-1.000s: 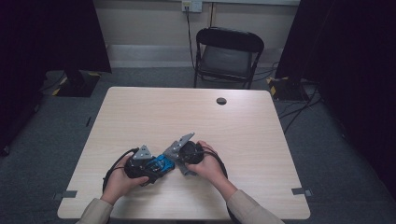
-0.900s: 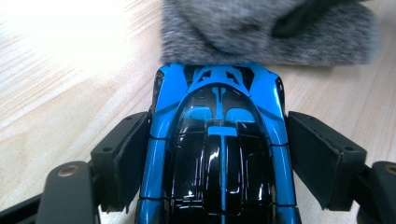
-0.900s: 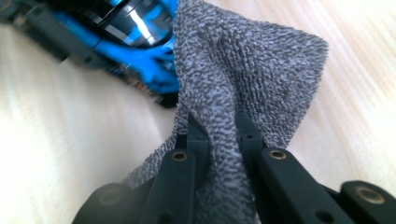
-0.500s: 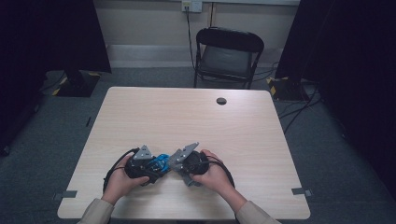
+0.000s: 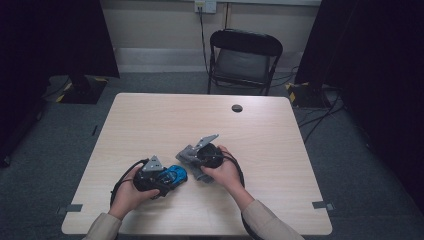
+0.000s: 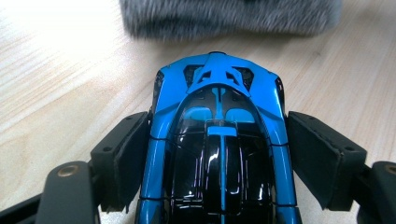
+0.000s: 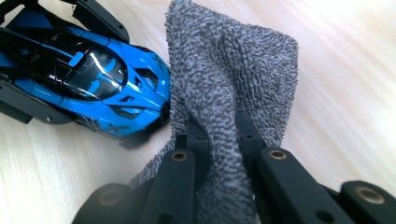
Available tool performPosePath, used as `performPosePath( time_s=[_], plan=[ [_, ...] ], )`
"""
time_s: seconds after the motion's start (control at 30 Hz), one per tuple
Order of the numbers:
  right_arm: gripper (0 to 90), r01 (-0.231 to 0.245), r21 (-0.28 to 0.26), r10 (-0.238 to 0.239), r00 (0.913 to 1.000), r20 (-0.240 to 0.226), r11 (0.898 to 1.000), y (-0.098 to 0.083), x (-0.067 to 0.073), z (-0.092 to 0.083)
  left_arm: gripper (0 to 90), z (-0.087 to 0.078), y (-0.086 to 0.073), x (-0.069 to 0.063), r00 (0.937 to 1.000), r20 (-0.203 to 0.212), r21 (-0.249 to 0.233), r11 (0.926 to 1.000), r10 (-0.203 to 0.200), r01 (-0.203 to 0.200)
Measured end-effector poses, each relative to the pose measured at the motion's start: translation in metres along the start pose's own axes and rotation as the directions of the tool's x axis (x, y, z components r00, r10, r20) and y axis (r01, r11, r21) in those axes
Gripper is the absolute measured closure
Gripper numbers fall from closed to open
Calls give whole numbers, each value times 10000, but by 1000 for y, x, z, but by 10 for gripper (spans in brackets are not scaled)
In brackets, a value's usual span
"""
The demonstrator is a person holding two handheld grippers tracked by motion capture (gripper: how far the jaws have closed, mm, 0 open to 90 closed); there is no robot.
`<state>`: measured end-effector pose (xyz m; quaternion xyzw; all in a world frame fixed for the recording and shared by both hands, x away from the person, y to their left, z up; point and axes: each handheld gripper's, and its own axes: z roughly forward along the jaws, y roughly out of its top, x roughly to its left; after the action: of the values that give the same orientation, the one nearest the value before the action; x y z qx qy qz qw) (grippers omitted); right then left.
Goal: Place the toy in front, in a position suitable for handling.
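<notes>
Grey terry cloth (image 7: 233,84) is pinched in my right tongs (image 7: 218,128), bunched just beside the nose of the glossy blue and black toy car (image 6: 217,140). My left tongs (image 6: 217,154) clamp that car by its flanks on the pale wooden counter (image 5: 280,150). I judge wiping is underway; next, the cloth must press onto the bodywork.

No legible text, label, brand, number or sign appears in any view. The toy car (image 6: 217,140) bears blue and black bodywork without readable lettering, and the grey cloth (image 7: 233,93) is unmarked. The table (image 5: 150,120) carries no printed markings.
</notes>
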<state>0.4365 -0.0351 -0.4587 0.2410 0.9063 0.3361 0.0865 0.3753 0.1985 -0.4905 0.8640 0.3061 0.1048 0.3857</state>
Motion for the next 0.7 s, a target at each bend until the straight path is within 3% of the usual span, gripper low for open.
performPosePath(
  time_s=[0.13, 0.3, 0.7],
  plan=[
    [808, 309, 267, -306, 9995, -115, 9992, -3, 9, 6, 232, 0, 0, 0, 10000, -4, 7, 10000, 15, -15],
    [807, 615, 365, -609, 9980, -168, 9974, -7, 16, 0, 232, 0, 0, 0, 10000, -33, 2, 10000, 50, -50],
    [807, 715, 373, -701, 9968, -373, 9967, -19, 21, -10, 232, 0, 0, 0, 10000, -51, -4, 10000, 51, -51]
  ],
)
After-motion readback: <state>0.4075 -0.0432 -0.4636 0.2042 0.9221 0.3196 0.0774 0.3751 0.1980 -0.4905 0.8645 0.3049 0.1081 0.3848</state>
